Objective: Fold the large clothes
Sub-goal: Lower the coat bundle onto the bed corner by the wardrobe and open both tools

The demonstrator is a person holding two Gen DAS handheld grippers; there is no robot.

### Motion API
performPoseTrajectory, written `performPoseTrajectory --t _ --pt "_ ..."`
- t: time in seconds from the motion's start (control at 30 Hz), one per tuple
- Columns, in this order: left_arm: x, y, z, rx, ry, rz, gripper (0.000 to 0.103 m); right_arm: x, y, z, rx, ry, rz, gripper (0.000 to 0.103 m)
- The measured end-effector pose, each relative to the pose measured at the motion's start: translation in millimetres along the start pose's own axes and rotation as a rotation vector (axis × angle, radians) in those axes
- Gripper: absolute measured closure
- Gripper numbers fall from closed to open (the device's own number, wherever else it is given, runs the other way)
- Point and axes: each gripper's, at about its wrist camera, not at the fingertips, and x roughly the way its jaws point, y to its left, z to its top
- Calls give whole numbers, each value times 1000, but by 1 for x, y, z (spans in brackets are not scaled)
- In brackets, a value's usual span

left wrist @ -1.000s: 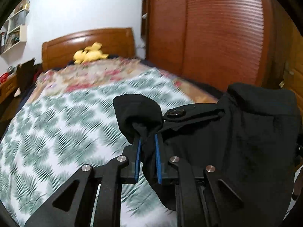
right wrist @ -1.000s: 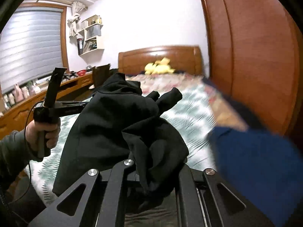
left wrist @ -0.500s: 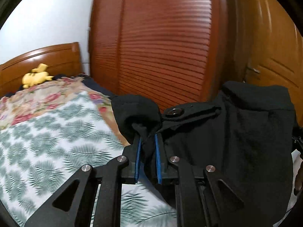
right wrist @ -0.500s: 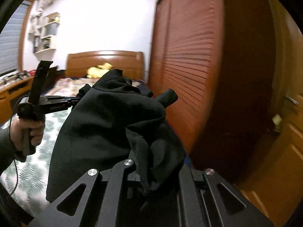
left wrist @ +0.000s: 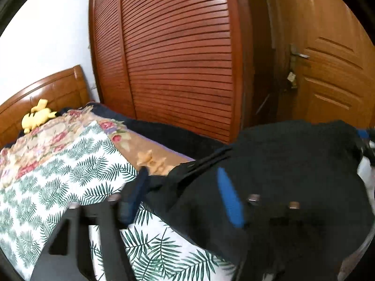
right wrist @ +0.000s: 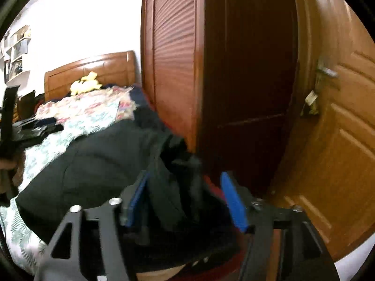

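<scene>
Both tongs opening. Left tongs (left wrist: 180, 194): blue pads spread wide, black garment (left wrist: 293, 171) lying between and over them, not pinched. Right tongs (right wrist: 187, 201): pads apart, a fold of the same garment (right wrist: 98, 164) hanging loose between them. Garment slumps on the corner of the bed (left wrist: 54, 175), over the leaf-print cover, near the slatted wardrobe (left wrist: 178, 58). Yellow plush toy (left wrist: 37, 117) at headboard.

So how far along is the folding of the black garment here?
Done: the black garment lies bundled on the bed's corner. In hand: left gripper and right gripper are opening, with cloth between the jaws. Left: no neat fold shows; smoothing and stacking.
</scene>
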Motion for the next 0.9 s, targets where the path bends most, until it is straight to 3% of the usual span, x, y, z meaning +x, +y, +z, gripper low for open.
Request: performPoseTrajectory --t 0.17,0.3,0.4,0.5,0.7,0.77,0.9 --pt "-33 -2 -14 4 -29 -40 16 -26 37 28 -73 -100 1 36" --pt "-48 0 -24 -17 -28 -74 16 -39 69 42 -118 -125 50 36" --pt "-62 -2 -33 -15 -30 -83 15 -28 81 43 -151 -67 161 36" --pt "-71 -3 -41 -24 -21 -92 15 -7 79 32 -160 35 212 36" --pt "-92 5 -61 -43 -17 -84 15 59 38 29 -111 193 104 36" --pt "-98 8 -66 -50 -14 -75 15 69 32 29 -97 224 109 36" --pt "-113 15 -75 -65 -11 -56 15 31 33 36 -85 208 96 36"
